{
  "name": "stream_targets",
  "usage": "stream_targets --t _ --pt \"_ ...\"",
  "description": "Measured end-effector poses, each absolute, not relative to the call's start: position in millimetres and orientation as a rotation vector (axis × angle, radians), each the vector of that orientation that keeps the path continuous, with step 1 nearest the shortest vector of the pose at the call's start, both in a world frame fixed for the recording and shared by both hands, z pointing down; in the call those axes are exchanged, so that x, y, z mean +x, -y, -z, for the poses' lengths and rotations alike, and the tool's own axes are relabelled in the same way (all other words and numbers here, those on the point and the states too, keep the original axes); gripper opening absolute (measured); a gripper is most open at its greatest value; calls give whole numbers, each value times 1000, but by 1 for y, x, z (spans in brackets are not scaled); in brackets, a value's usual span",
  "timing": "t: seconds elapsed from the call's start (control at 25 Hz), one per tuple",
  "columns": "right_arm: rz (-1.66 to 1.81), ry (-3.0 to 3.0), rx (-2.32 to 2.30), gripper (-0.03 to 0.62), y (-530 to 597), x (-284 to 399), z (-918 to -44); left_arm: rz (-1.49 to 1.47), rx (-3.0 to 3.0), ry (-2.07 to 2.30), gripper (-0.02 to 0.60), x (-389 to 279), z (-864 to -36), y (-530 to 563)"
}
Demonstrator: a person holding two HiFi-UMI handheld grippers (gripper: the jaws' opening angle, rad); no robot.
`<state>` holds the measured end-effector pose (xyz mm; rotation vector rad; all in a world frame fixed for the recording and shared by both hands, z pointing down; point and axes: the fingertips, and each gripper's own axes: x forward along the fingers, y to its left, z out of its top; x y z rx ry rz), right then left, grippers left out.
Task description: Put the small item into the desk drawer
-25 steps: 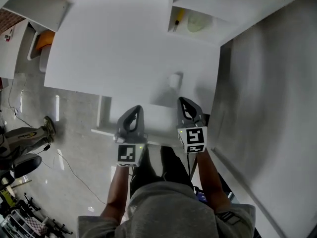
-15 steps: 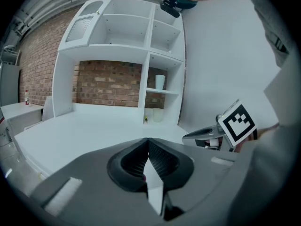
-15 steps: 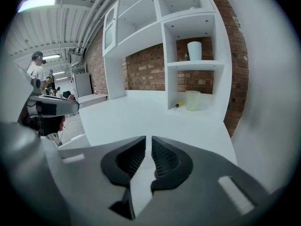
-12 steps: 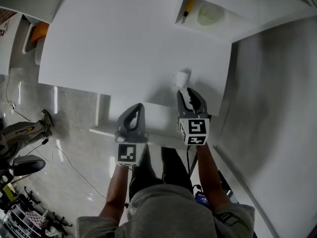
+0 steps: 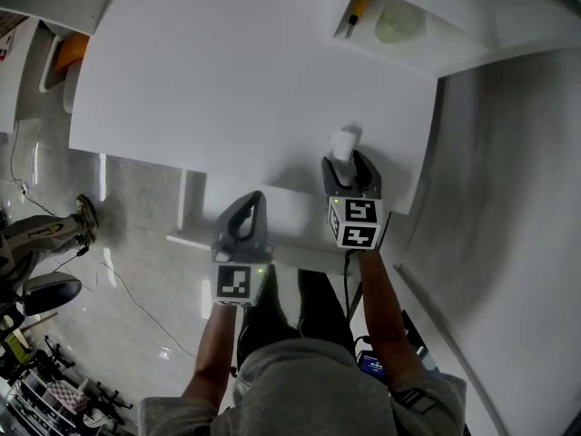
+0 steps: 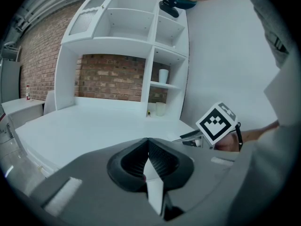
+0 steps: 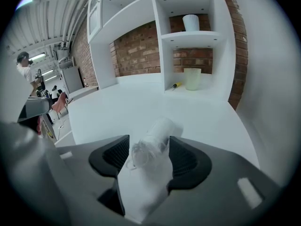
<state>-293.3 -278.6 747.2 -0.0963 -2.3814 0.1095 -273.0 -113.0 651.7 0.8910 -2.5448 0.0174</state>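
Observation:
The small item (image 5: 345,142), a little clear-and-white plastic container, lies on the white desk (image 5: 227,80) near its right front edge. My right gripper (image 5: 349,162) reaches over the desk edge with its jaws opening, and the item (image 7: 159,130) sits between them; the pads do not appear to press on it. In the right gripper view, that gripper (image 7: 149,146) frames the item from both sides. The drawer (image 5: 290,214) stands pulled out under the desk front. My left gripper (image 5: 248,200) hovers over the drawer's left part, shut and empty (image 6: 148,144).
A white shelf unit at the back right holds a pale cup (image 5: 398,24) and a yellow-handled tool (image 5: 356,9). A white wall (image 5: 508,198) runs close along the right. An orange chair (image 5: 68,54) and floor clutter lie to the left.
My right gripper moved forward over the desk edge to the small item and its jaws spread around it. The left gripper stayed in place.

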Motion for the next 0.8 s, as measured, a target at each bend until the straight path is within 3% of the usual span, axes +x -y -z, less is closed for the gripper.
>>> stream_targets --t 0.24,0.8 --pt "-73 2382 -43 192 285 -294 -750 -11 872 2546 12 -275 -653 107" --pt "-23 2386 -41 170 281 -292 -742 -2 860 2569 12 -273 -641 92"
